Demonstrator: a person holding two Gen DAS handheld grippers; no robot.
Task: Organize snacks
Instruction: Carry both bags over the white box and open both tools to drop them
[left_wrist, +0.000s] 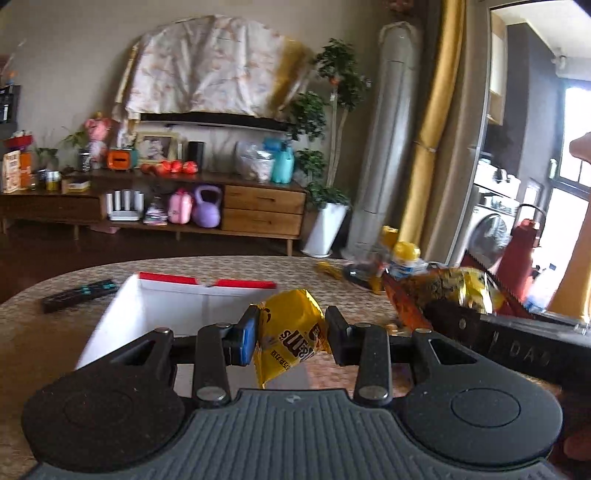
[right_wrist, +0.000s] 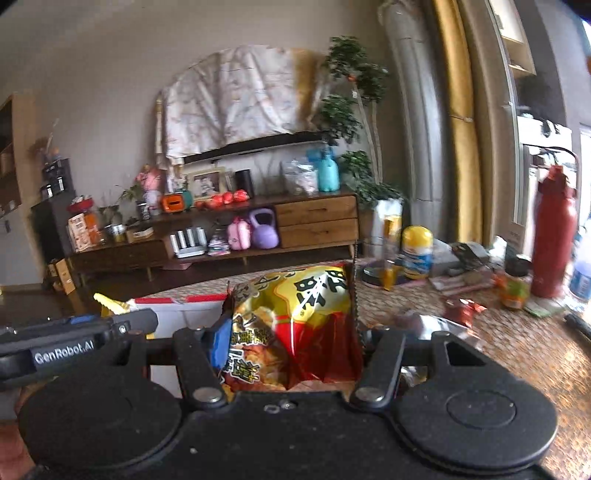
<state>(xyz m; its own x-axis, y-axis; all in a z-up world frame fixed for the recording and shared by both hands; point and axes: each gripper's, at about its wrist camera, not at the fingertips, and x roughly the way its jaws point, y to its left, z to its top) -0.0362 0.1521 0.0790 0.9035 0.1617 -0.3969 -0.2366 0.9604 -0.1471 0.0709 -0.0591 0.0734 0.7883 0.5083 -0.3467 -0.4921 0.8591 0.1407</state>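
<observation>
Left wrist view. The left tongs (left_wrist: 291, 334) are closed narrowly on a small yellow candy packet (left_wrist: 290, 338), which hangs crumpled between the blue-faced pad (left_wrist: 246, 341) and the opposite black finger. The packet is held above the near right corner of the white box (left_wrist: 147, 314), an open container with red flaps along its far rim, standing on the woven-patterned table (left_wrist: 44, 332). To the left of the box, on the table, lies a dark remote control (left_wrist: 79, 290). To the right of the box, the right tongs enter the frame from the side, carrying a red-and-yellow chip bag (left_wrist: 443, 291). Beyond the bag, further right of the box, stand a yellow-capped jar (left_wrist: 405, 258) and a red flask (left_wrist: 519, 251).

Right wrist view. The right tongs (right_wrist: 290, 345) stand about half open and grip the chip bag (right_wrist: 295, 325), a puffy pack with a gold top and a red lower half, upright between the fingers. The white box (right_wrist: 173, 314) lies behind and to the left of the bag, partly hidden. The left tongs (right_wrist: 88, 328) reach in at the left, over the box, and a sliver of the yellow packet (right_wrist: 110, 302) shows above them. To the right of the box, well apart from it, the table (right_wrist: 517, 343) carries the yellow-capped jar (right_wrist: 416, 254), a small red wrapper (right_wrist: 463, 308) and the red flask (right_wrist: 554, 236).
</observation>
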